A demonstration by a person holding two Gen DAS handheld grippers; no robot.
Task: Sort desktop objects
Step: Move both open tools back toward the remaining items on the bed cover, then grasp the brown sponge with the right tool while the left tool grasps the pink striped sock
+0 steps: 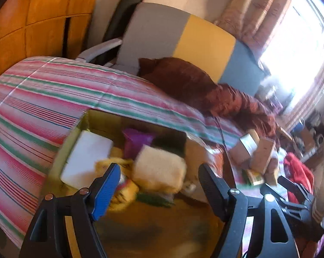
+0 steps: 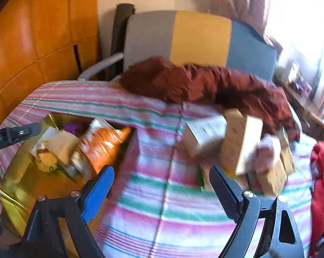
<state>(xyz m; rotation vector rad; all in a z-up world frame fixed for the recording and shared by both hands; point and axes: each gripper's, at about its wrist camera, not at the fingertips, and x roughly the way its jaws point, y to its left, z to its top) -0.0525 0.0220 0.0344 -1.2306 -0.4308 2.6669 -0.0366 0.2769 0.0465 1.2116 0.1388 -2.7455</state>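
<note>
White block in left view only, possibly foam, both tools agape, empty.

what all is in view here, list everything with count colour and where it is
cardboard box: one, yellow-brown, open, on the striped cover, left
white flat item: one, white, inside the box, left side
purple item: one, purple, inside the box, at the back
pale spongy block: one, cream, inside the box, on top of the pile
orange packet: one, orange and white, inside the box, leaning on its right wall
small cartons: several, tan, piled on the cover, right of the box
striped cover: one, pink, green and white
brown cloth: one, rust brown, crumpled, behind the cartons
red cloth: one, far right
chair: one, grey, yellow and blue back
left gripper: open, over the box, empty
right gripper: open, over the cover, empty
</note>
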